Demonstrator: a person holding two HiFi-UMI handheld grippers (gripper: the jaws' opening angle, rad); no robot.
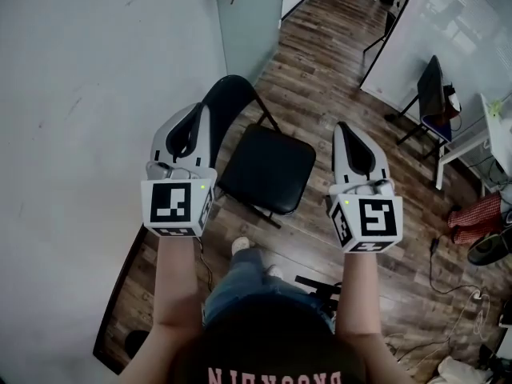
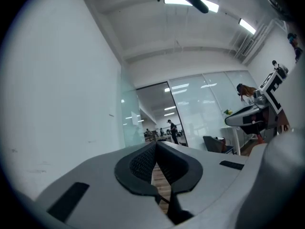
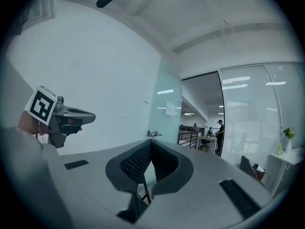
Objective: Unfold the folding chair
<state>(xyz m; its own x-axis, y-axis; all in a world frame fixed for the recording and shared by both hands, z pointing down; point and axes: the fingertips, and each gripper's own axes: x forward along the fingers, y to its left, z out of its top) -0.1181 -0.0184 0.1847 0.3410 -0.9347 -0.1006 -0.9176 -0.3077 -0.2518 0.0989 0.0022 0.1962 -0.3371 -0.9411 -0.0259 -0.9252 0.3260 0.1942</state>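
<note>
I see an office: a wood-plank floor [image 1: 336,78], a frosted glass door [image 1: 250,22], glass partition walls [image 3: 248,123] with blinds, strip lights [image 2: 189,0] overhead, a white desk [image 1: 472,146], and people [image 3: 220,135] among desks farther back.

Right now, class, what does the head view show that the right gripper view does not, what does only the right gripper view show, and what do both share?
Head view only: the black folding chair with a padded seat, standing unfolded on the brown wooden plank floor.
Right gripper view only: the black ribbed pads of the right gripper, closed together with nothing between them, plus a lit office with distant people.
Both: the white left gripper and the white wall.
</note>
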